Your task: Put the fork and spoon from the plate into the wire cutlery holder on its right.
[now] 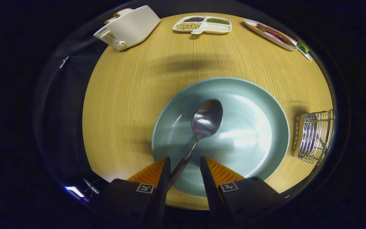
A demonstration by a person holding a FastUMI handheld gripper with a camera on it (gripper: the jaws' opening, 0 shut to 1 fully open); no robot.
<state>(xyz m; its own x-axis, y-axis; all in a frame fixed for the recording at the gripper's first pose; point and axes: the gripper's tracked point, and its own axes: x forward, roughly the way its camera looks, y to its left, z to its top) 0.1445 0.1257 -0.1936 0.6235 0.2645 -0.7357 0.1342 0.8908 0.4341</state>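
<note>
Hovering over the near rim of the pale green plate (253, 105), gripper (184, 165) fingers spread apart with a gap between them. Spoon (206, 119) lying in the plate, bowl toward 12 o'clock at the plate's middle, handle running back toward 6 o'clock into the gap. Handle close against the left finger (163, 178), well apart from the right one; hard to say whether it truly touches the left pad, so not pinched from both sides. Wire cutlery holder (316, 136) at 3 o'clock from the plate, just beside its rim, on the wooden table (129, 95). White toaster (129, 27) with bread in its slots far off at 11 o'clock. Divided white tray (203, 24) of beans and seeds at 12 o'clock, at the table's far edge. Long white dish (270, 33) with reddish food at 1 o'clock, a smaller dish with something green just beyond it.
</note>
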